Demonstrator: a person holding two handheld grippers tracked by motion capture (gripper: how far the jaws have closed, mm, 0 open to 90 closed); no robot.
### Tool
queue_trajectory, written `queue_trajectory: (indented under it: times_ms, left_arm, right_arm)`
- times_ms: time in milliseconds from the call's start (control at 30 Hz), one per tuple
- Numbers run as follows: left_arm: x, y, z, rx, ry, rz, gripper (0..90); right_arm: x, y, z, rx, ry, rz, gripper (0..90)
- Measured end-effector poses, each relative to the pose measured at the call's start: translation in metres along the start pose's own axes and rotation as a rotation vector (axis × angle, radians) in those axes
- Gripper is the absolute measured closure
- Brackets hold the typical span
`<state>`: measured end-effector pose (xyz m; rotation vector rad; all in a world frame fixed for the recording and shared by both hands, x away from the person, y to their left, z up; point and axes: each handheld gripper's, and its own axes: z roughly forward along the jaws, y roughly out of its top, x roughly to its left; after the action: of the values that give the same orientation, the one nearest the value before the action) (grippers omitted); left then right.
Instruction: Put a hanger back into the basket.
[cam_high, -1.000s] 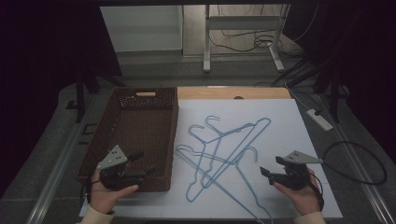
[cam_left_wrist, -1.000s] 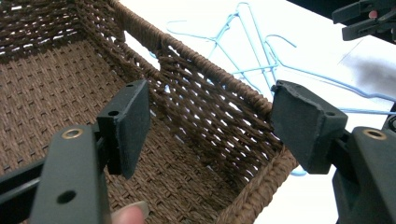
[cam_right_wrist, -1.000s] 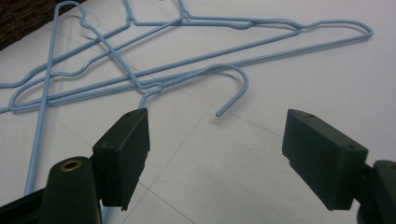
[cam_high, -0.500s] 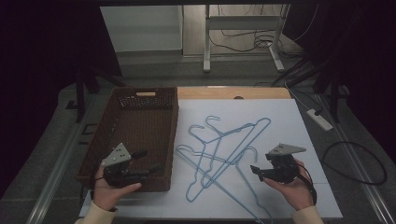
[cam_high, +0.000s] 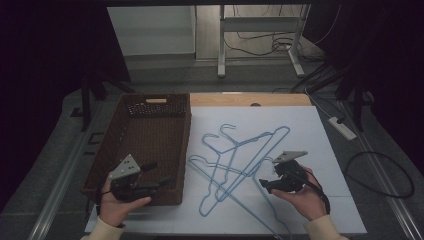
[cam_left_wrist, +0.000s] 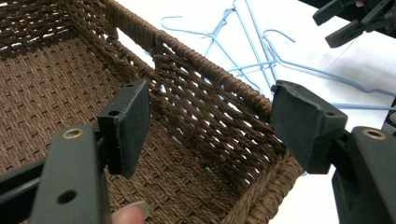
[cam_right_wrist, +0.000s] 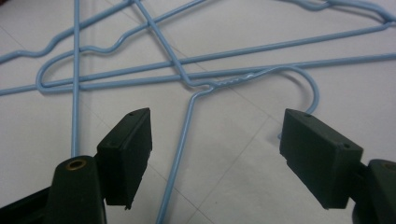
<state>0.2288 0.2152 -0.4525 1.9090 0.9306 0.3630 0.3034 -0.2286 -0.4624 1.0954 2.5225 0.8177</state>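
Several light blue wire hangers (cam_high: 240, 160) lie tangled on a white sheet (cam_high: 320, 135). To their left stands a brown wicker basket (cam_high: 150, 135) with nothing in it. My left gripper (cam_high: 157, 173) is open and hovers over the basket's near right corner. In the left gripper view its jaws straddle the basket wall (cam_left_wrist: 201, 93) without touching it, and the gripper (cam_left_wrist: 210, 121) holds nothing. My right gripper (cam_high: 269, 177) is open at the right edge of the hanger pile. The right gripper (cam_right_wrist: 215, 149) hangs just above a hanger's hook and twisted neck (cam_right_wrist: 261, 74), holding nothing.
A wooden table edge (cam_high: 280, 99) shows behind the sheet. A white power strip (cam_high: 342, 127) and a black cable loop (cam_high: 380, 175) lie right of the table. My other gripper (cam_left_wrist: 345, 23) shows far off beyond the hangers (cam_left_wrist: 252, 51).
My right gripper has moved left and forward, up to the hangers' edge. The left gripper has crept slightly right over the basket's corner. Both stayed open.
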Motion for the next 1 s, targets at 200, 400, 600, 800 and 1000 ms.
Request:
queue_trajectory:
  times_ms: [200,400,600,800,1000]
  left_arm:
    - [0.000,0.000,0.000,-0.001,-0.001,0.004,30.6]
    - [-0.001,0.000,0.001,0.002,-0.003,0.007,30.5]
    - [-0.001,0.000,0.001,0.003,-0.002,0.010,30.5]
    - [0.000,0.000,0.001,0.004,0.001,0.011,30.5]
    - [0.000,0.000,0.000,0.003,0.003,0.012,30.5]
  right_arm:
    - [0.005,0.008,0.013,0.080,-0.001,-0.014,27.0]
    - [0.010,0.018,0.032,0.191,-0.008,-0.020,33.5]
    - [0.013,0.027,0.051,0.268,-0.027,-0.005,43.3]
    - [0.017,0.031,0.061,0.330,-0.034,0.008,56.4]
    - [0.017,0.030,0.063,0.351,-0.023,0.047,77.1]
